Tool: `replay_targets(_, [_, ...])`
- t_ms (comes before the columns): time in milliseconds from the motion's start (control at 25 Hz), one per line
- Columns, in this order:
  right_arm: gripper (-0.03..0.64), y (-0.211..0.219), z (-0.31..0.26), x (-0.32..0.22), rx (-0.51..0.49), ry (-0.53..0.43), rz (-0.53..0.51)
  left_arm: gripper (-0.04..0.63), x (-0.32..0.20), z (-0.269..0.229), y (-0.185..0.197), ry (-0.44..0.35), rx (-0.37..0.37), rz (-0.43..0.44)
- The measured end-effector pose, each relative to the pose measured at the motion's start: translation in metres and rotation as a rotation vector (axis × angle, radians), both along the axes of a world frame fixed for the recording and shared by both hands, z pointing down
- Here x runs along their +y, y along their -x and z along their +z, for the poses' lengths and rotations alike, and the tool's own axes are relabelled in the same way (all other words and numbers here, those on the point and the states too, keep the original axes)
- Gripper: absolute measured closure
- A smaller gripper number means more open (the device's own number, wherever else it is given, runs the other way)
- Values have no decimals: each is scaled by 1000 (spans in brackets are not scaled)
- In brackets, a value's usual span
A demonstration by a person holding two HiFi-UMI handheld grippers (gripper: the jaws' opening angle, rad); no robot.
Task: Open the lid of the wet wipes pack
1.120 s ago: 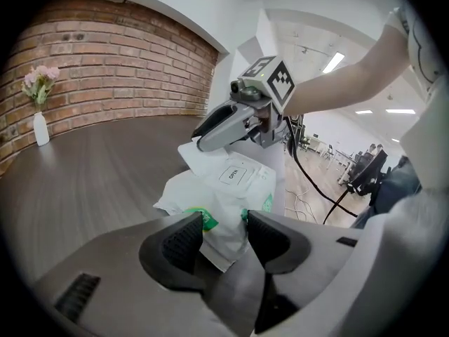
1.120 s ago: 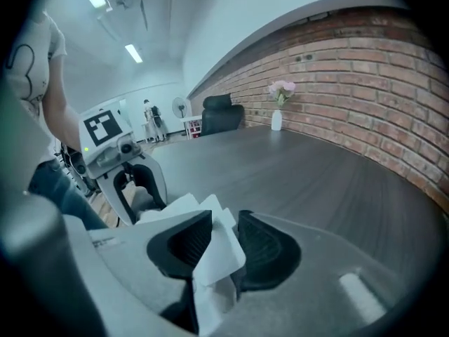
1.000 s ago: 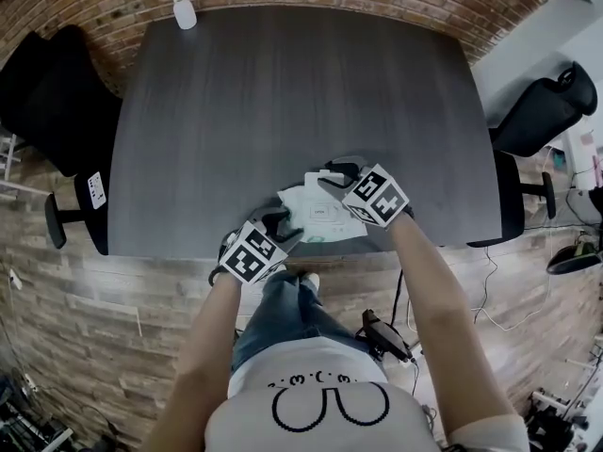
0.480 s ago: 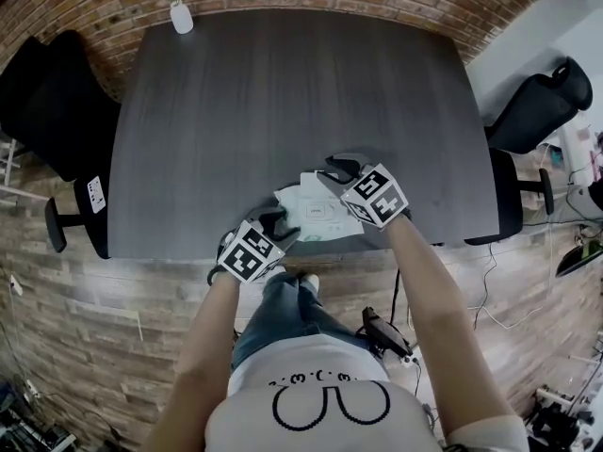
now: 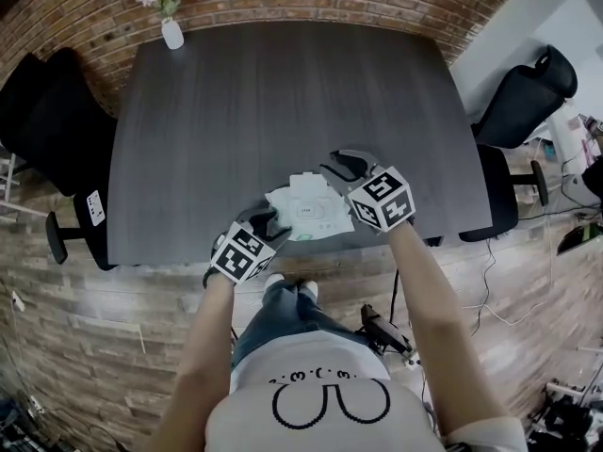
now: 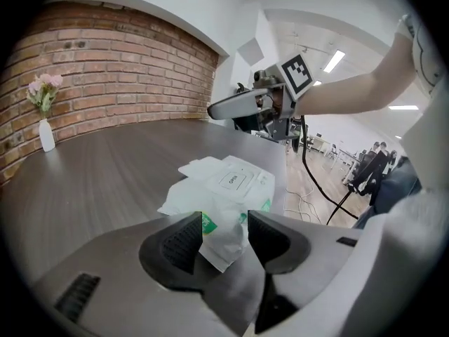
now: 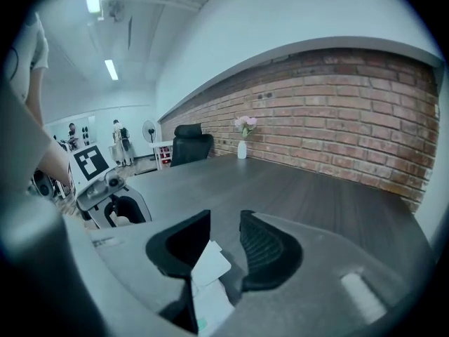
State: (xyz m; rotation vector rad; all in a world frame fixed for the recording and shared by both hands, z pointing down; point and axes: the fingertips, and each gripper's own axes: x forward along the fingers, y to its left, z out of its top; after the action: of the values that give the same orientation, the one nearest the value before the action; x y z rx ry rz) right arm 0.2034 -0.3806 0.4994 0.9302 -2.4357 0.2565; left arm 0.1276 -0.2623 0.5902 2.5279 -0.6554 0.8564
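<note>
The white wet wipes pack [image 5: 306,211] lies on the dark table [image 5: 283,92] near its front edge. Its flat lid [image 6: 232,180] carries a printed label and lies down on the pack. My left gripper [image 5: 267,222] is shut on the pack's crimped near end [image 6: 223,239]. My right gripper [image 5: 337,168] hangs above the pack's far right end, and in the left gripper view nothing hangs from the right gripper [image 6: 228,107]. In the right gripper view a white part of the pack [image 7: 210,265] shows low in the gap, against one jaw only.
A white vase with pink flowers [image 5: 171,31] stands at the table's far left corner. Black office chairs stand at the left [image 5: 47,111] and at the right [image 5: 523,102]. A brick wall runs behind the table.
My right gripper has risen off the pack and tilted, its jaws no wider. The left gripper has kept its hold on the pack's near end.
</note>
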Motion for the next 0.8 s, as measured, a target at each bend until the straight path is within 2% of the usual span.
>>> replay_targets(160, [486,-5,-22,9,-17,-41,9,396,-12,-42,8,-83,78,-73])
replay_targets(400, [479,-19,-67,16,-51,-135,64,396,-51,-134,23,-292,192,-198])
replay_targets(800, [480,-51,-173,39,-138,-406,197,396,-75,-271,35,-655,323,-359])
